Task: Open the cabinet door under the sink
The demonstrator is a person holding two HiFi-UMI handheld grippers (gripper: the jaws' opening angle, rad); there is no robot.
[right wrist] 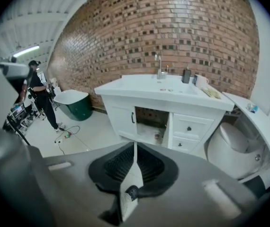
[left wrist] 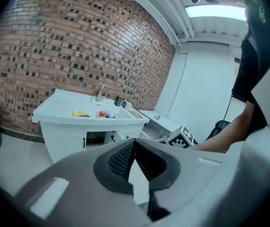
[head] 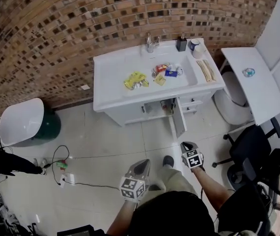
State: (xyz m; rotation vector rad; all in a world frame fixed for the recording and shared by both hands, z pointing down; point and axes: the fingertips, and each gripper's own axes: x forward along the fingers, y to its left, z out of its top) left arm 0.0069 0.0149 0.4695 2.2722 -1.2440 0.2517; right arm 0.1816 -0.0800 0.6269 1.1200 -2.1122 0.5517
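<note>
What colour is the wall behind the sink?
The brick wall is reddish-brown with dark bricks; right gripper view shows it best.

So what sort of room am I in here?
Most likely a bathroom mock-up in a lab or showroom: a white sink vanity with a faucet against a brick wall, a freestanding tub beside it, and an office chair nearby.

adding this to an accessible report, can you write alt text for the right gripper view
A white sink cabinet stands against a brick wall with one door swung open, showing the space inside. In the foreground the right gripper is closed and empty, well short of the cabinet.
</note>
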